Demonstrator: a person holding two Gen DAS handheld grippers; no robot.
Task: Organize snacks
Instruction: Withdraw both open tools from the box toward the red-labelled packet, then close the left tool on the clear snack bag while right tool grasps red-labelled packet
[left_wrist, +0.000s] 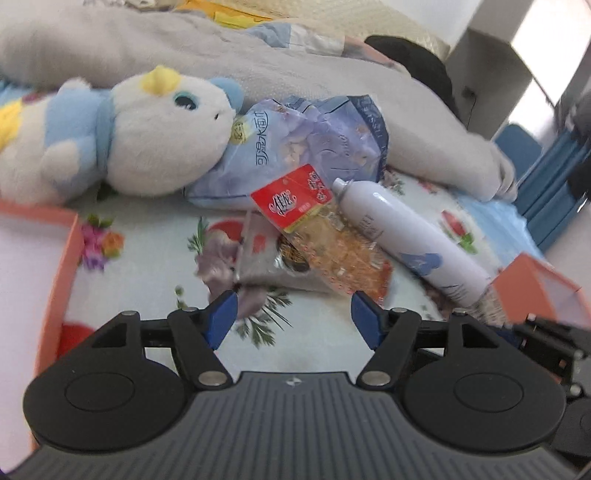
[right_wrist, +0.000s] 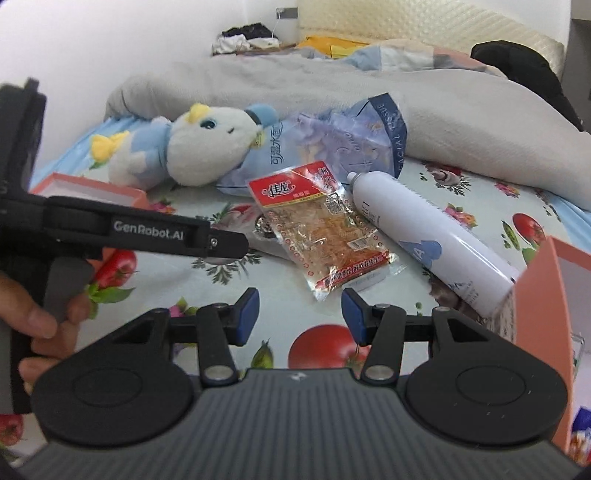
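Your right gripper (right_wrist: 299, 314) sits nearest, fingers spread wide and holding nothing, lined up just short of the near end of the red snack packet (right_wrist: 321, 229), which lies flat on the flowered bed sheet (right_wrist: 207, 295). That looks like an approach for a pick by the packet's near edge. Your left gripper (left_wrist: 291, 317) hangs over the same pile from the left, fingers wide and empty too, close to the grey snack pouch (left_wrist: 258, 258) that is partly tucked under the red packet; because they overlap, lifting one could drag the other.

Just right of the packets the white spray can (right_wrist: 428, 236) lies on its side, touching or nearly touching the red packet, its base against the orange box (right_wrist: 539, 295) at the right. A second orange box (left_wrist: 59, 258) waits open at the left, likely places for sorting.

Farther back, the blue tissue pack (right_wrist: 332, 147) rests under the head of the plush toy (right_wrist: 199, 147), with the grey blanket (right_wrist: 369, 85) beyond.
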